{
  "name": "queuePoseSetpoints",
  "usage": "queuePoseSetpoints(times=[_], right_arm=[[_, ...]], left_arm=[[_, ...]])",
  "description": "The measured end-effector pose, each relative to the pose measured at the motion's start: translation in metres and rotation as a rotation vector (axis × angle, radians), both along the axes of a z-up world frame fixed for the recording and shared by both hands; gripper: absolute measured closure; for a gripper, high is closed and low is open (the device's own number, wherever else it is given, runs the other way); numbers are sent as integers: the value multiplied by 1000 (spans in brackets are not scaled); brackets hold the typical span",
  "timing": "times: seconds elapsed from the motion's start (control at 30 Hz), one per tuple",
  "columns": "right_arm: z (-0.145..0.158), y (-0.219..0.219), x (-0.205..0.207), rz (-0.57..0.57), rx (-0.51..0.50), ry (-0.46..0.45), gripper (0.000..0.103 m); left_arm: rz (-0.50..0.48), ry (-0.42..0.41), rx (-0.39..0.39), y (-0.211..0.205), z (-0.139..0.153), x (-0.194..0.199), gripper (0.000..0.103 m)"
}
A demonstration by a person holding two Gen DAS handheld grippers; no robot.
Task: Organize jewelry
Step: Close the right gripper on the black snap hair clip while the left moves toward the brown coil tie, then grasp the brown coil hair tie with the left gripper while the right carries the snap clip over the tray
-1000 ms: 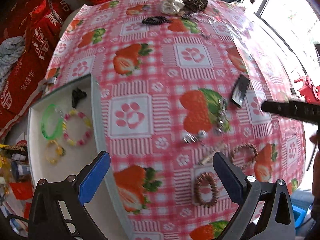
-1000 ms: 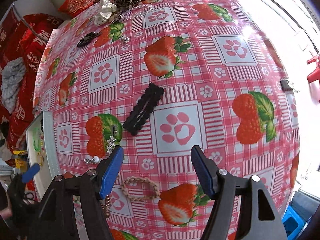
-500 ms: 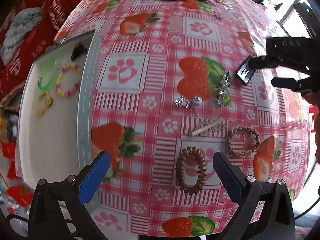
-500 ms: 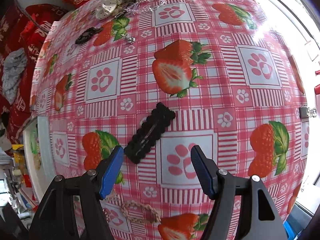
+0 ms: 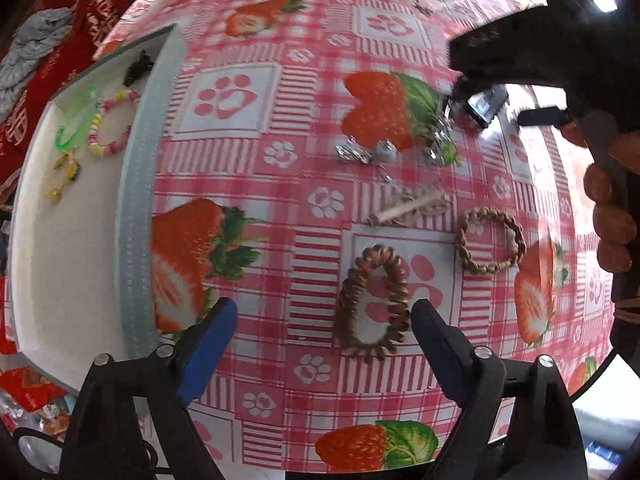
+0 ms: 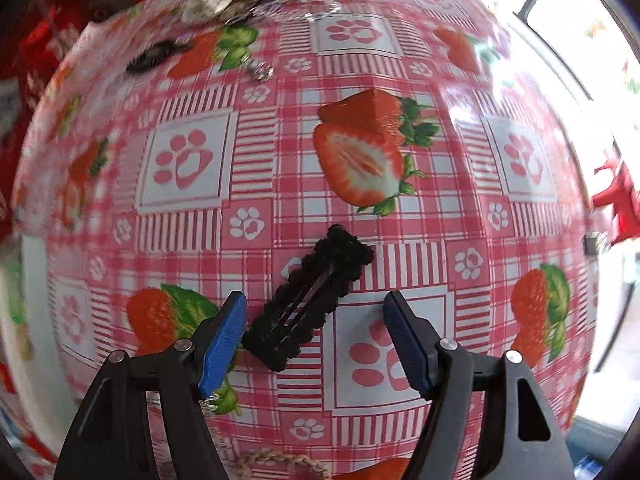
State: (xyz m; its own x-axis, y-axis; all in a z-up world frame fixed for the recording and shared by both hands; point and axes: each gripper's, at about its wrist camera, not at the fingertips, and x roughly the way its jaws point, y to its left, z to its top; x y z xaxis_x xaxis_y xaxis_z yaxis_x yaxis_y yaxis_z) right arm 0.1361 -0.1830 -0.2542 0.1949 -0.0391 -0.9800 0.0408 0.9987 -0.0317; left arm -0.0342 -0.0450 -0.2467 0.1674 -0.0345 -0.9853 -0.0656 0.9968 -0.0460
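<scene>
1. The strawberry-and-paw tablecloth (image 5: 248, 92) covers the whole table, pink check with white squares.
2. A white tray (image 5: 60, 248) sits at the table's left edge; inside it lie a green bangle (image 5: 74, 120), a pink-and-yellow bead bracelet (image 5: 110, 122), a small yellow bracelet (image 5: 62, 176) and a dark clip (image 5: 138, 70) near its far corner.
3. The left gripper (image 5: 324, 344) hangs with its blue fingers spread wide and empty; the right finger's tip is just beside a brown spiral hair tie (image 5: 372, 304) lying flat on the cloth.
4. The right gripper (image 6: 314, 340) is also spread wide and holds nothing — its fingers sit to either side of the near end of a black hair clip (image 6: 310, 298), which lies diagonally on the cloth, closer to the left finger; whether it touches that finger cannot be told.
5. A braided tan bracelet (image 5: 490, 240) lies just right of the hair tie, apart from it.
6. A pale wooden stick piece (image 5: 408, 208) lies beyond the hair tie — blurred.
7. Silver trinkets (image 5: 360, 152) sit by a printed strawberry farther back.
</scene>
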Motion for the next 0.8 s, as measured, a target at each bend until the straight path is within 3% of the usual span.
queuePoseSetpoints(times=[0.07, 0.13, 0.2, 0.27, 0.37, 0.4, 0.43, 0.47, 0.5, 0.8], right_arm=[[0, 6, -1, 28, -22, -17, 31], [0, 7, -1, 35, -21, -22, 31], [0, 8, -1, 49, -9, -25, 38], [2, 9, -2, 75, -11, -30, 56], [3, 13, -4, 99, -9, -27, 59], [4, 13, -6, 106, -7, -29, 60], [4, 13, -7, 117, -4, -31, 67], [5, 13, -11, 125, 2, -37, 67], [5, 13, -13, 132, 11, -34, 67], [14, -16, -41, 134, 128, -30, 68]], left_arm=[[-21, -9, 9, -5, -1, -2, 9], [-32, -11, 13, -7, -2, -4, 22], [-36, 5, 12, -12, -5, 0, 29], [-38, -2, 17, -14, -5, -2, 32], [-50, -14, 27, -20, -2, -2, 50], [-56, -18, 29, -22, -1, -1, 63], [-61, -19, 31, -23, 1, -1, 67], [-61, -19, 29, -24, 2, 0, 71], [-57, -20, 26, -24, 2, 1, 82], [-2, -45, -92, -1, 29, 5, 84]])
